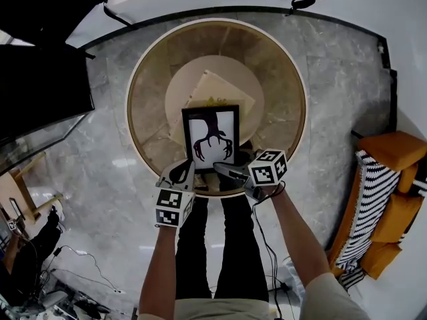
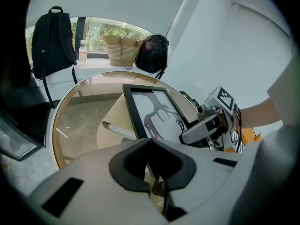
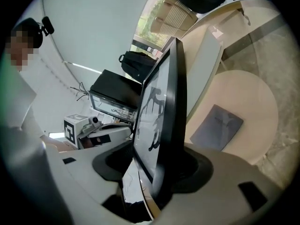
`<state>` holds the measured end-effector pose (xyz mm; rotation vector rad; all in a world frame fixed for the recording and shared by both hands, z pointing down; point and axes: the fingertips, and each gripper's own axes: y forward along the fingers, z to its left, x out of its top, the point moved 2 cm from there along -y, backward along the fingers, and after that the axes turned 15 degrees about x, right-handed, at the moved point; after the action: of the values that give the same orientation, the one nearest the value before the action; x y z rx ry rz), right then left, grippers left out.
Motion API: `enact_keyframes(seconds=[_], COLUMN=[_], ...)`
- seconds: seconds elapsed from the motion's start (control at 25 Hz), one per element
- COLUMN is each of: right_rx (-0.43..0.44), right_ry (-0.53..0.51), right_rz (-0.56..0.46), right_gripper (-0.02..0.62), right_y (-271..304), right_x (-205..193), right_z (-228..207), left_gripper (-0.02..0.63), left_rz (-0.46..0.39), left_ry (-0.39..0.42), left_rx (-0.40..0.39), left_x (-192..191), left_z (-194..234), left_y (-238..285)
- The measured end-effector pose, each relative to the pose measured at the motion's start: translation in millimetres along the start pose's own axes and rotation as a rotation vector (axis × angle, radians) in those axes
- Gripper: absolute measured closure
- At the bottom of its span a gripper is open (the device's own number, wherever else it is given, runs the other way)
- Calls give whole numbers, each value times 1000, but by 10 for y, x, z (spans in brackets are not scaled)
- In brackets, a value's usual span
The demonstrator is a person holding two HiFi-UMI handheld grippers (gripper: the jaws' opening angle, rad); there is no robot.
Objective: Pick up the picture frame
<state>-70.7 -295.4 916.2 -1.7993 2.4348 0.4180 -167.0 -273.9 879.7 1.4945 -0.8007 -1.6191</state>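
Observation:
The picture frame, black-edged with a dark antler print on white, stands tilted at the near edge of the round table. My left gripper is at its lower left corner. In the left gripper view the jaws are closed on the thin edge of the frame. My right gripper is at the lower right corner. In the right gripper view the frame stands edge-on between the wide-open jaws of my right gripper, with a gap beside the left pad.
The round glass table has a tan rim. A beige sheet lies behind the frame, a grey booklet beside it. A backpack and straw bag sit beyond. An orange sofa is at the right.

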Motion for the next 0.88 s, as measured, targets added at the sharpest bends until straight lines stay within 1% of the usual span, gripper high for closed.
enact_keyframes(seconds=[0.12,0.16,0.24,0.32,0.52,0.72,0.88], right_rx=[17,19,14,19,34,51,48], right_ry=[24,35,55,72,83,143,177], right_rz=[-15,-25,-49,-65,-79,-159,-199], right_gripper=[330,343,413,446,503,523,534], right_y=[56,66,65,57,51,44,57], right_x=[-8,-8,6,29,16,57,37], right_z=[4,2,-4,13,131,233,328], left_gripper=[584,584,584,584,584,584,584], left_rz=[1,1,2,1,2,-6,9], left_ry=[5,9,14,17,15,18,39], left_rx=[-7,-9,-16,-18,-13,-16,-20], left_x=[-16,-22,-14,-8,-9,55,57], left_z=[-3,-4,-11,6,37,60,71], left_y=[-6,-8,-9,7,0,-52,-98])
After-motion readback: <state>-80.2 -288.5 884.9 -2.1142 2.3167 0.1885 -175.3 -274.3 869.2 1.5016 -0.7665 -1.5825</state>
